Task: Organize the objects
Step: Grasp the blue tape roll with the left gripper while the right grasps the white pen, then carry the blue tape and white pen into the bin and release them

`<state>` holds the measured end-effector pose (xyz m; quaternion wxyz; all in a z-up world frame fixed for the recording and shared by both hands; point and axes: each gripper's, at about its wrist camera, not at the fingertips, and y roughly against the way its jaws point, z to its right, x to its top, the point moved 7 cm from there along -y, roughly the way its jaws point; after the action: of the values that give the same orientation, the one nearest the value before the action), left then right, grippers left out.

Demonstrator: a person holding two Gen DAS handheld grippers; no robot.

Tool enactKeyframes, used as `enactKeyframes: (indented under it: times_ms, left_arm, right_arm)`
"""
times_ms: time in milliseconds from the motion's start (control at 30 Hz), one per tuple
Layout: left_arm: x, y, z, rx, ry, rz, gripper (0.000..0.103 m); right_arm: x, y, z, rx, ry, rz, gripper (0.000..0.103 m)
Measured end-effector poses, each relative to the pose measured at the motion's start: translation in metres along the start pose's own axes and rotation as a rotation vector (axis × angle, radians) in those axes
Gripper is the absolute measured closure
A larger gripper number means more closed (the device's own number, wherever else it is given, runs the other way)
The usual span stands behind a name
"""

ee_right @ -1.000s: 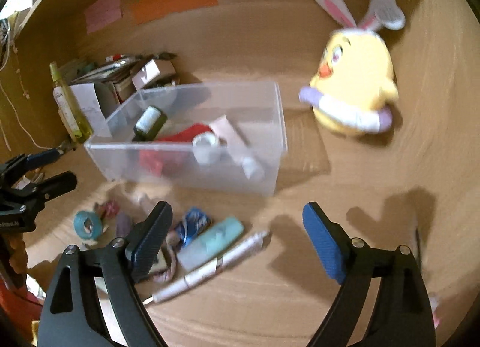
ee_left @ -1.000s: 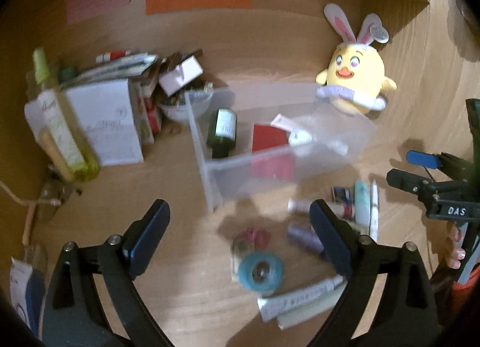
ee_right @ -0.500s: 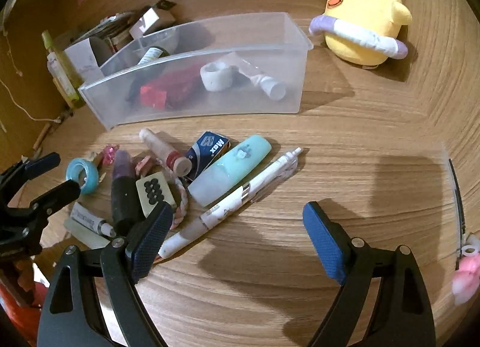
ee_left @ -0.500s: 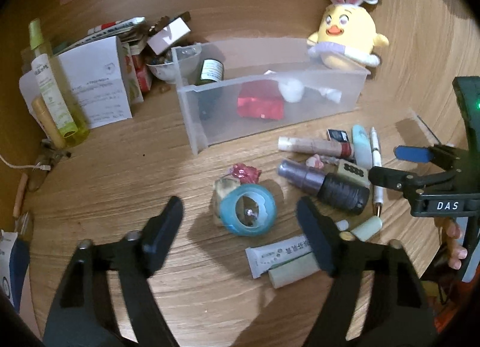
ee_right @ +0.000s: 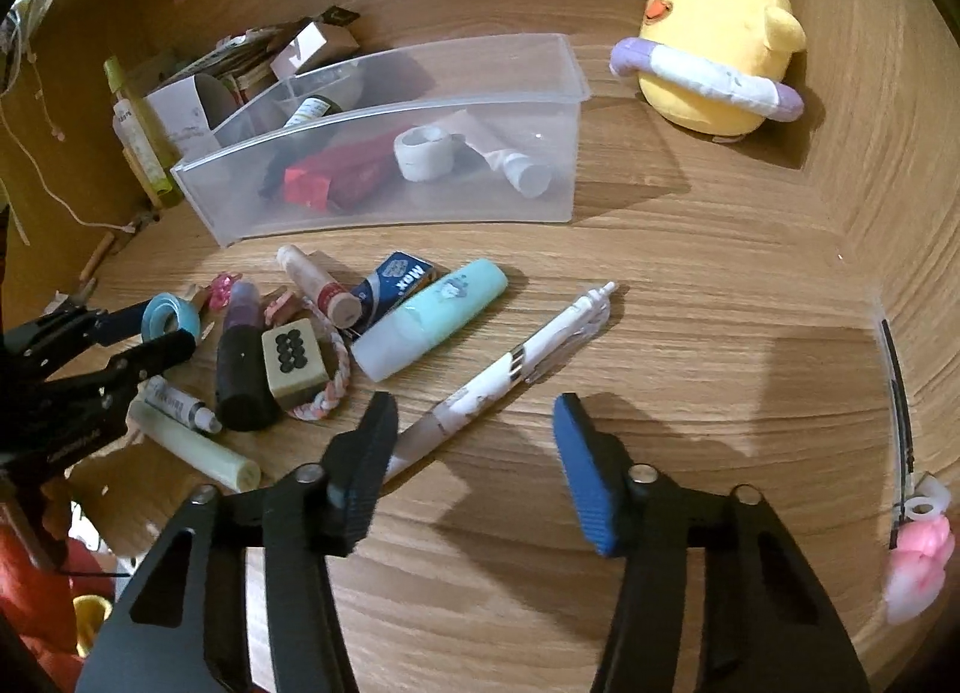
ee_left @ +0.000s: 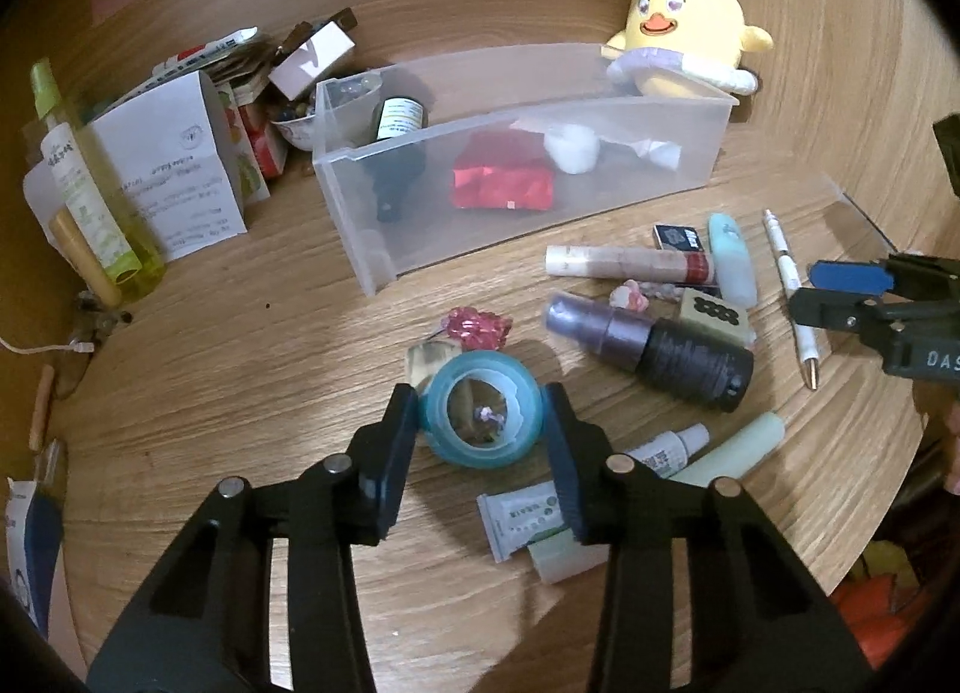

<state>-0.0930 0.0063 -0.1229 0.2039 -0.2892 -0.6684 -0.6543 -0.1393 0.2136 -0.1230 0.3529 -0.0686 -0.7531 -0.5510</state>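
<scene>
Your left gripper [ee_left: 480,423] is closing with the blue tape roll [ee_left: 480,416] between its jaws, pads apparently touching. Your right gripper [ee_right: 474,453] is also closing, empty so far; the white pen [ee_right: 504,372] lies diagonally, its lower end under the left jaw.

One clear bin [ee_right: 384,195], one chick plush [ee_right: 714,27], one tape roll [ee_left: 480,414], one pen [ee_right: 510,369], one mahjong tile [ee_right: 294,357], two claws.

left hand-held gripper [ee_left: 482,420] closing on blue tape roll [ee_left: 480,417]
</scene>
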Motion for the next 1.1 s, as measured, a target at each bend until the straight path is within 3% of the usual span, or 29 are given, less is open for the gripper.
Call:
enactKeyframes:
  times_ms: [133, 300, 567, 767, 1100]
  left_arm:
    - [0.003, 0.009, -0.002, -0.021, 0.027, 0.034, 0.062]
    - [0.012, 0.024, -0.004, -0.020, 0.041, 0.086, 0.062]
    - [0.032, 0.040, 0.001, -0.045, 0.058, 0.152, 0.062]
    - [0.050, 0.045, 0.005, -0.064, 0.064, 0.193, 0.062]
    - [0.074, 0.047, 0.002, -0.079, 0.104, 0.226, 0.062]
  right_arm:
    - [-0.003, 0.006, 0.018, -0.037, -0.023, 0.003, 0.061]
    - [0.007, 0.004, 0.038, -0.163, -0.022, 0.017, 0.061]
    - [0.016, -0.009, 0.040, -0.176, -0.003, 0.018, 0.061]
    - [0.005, 0.001, 0.046, -0.174, 0.004, 0.033, 0.087]
    - [0.003, 0.027, 0.065, -0.187, -0.049, 0.101, 0.093]
